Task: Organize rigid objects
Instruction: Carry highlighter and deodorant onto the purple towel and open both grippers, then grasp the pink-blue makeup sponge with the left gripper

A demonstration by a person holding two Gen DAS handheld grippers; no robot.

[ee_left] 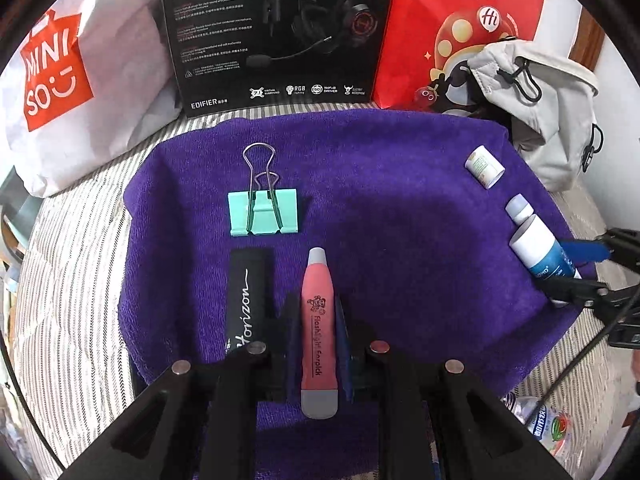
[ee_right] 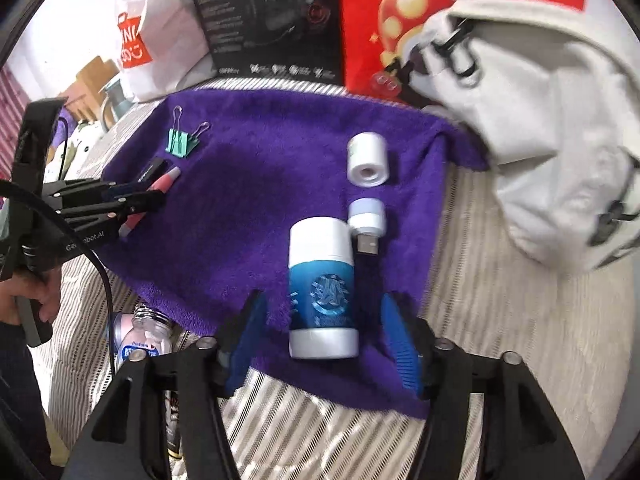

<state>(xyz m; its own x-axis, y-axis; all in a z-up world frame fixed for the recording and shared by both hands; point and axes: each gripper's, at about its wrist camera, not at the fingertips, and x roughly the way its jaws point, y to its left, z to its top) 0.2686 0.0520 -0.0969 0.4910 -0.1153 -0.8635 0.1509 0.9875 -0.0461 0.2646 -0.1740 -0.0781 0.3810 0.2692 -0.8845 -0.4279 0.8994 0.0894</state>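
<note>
Pink flashlight clamped between left jaws, blue-white tube between spread right jaws

A towel lies on the bed. Near its left edge sits a clip, with a flat case in front of it and a pen light just right of the case. Along the right edge lie a small tube, a USB plug and a big bottle, back to front. Bags and a box stand behind the towel.
</note>
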